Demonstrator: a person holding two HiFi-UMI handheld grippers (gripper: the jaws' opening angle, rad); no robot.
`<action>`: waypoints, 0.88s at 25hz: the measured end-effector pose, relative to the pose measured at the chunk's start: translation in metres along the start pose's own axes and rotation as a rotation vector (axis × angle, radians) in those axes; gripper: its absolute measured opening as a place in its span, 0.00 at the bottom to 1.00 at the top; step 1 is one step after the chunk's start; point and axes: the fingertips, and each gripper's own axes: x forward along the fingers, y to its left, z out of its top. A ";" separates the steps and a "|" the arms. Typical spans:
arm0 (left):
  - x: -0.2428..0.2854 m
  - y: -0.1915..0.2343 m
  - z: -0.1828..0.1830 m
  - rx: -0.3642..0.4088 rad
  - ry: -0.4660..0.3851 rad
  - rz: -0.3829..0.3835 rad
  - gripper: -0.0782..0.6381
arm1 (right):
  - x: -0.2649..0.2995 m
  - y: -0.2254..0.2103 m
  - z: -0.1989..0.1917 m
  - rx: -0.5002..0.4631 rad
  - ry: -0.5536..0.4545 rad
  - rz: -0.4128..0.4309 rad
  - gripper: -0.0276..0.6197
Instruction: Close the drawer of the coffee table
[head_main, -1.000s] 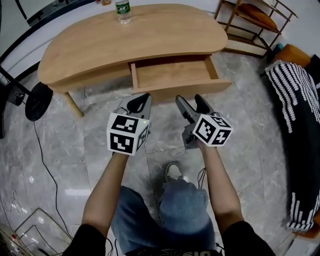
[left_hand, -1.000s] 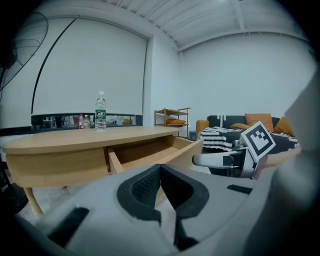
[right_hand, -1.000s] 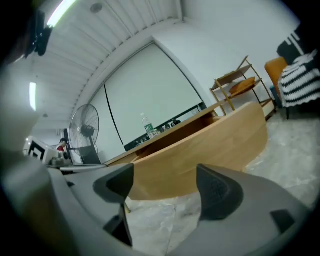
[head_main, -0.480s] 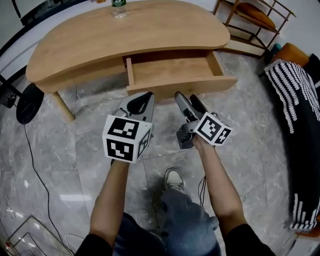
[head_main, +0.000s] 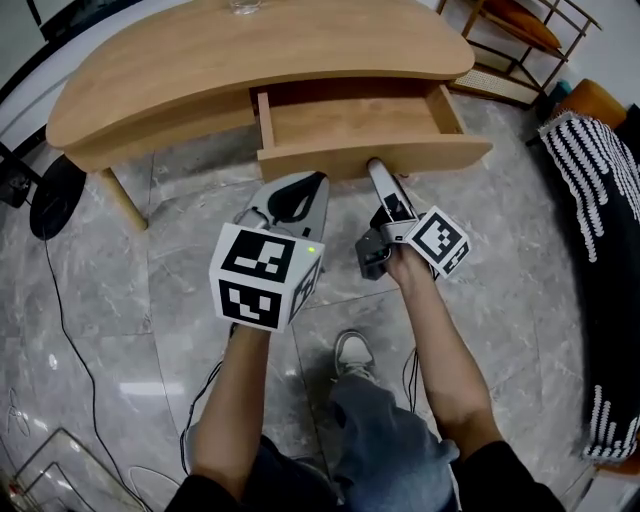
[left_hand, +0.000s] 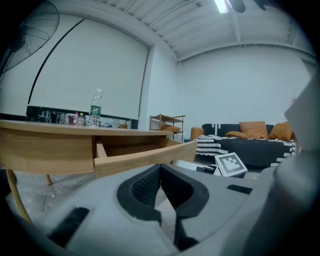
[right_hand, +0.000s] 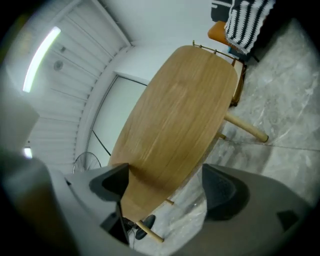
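Both forearms stretched forward. My right gripper (head_main: 378, 178) rolled on side, jaws just opened wide, empty, tips near front of drawer (head_main: 420, 155), which is pulled out of coffee table (head_main: 250, 50). My left gripper (head_main: 310, 186) alongside, jaws together, empty.

The drawer (head_main: 370, 157) juts from the coffee table (head_main: 250, 50), with the left gripper (head_main: 305, 190) and right gripper (head_main: 380, 180) just before it.
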 end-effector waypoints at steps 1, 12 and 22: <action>0.000 0.000 0.000 -0.006 -0.003 -0.004 0.11 | 0.000 -0.004 -0.001 0.020 -0.005 -0.008 0.74; -0.008 0.021 -0.005 0.055 0.007 0.057 0.11 | 0.001 0.011 0.005 0.030 -0.035 0.066 0.66; -0.005 0.027 0.001 0.035 -0.028 0.080 0.11 | 0.004 0.017 0.006 0.074 0.006 0.001 0.68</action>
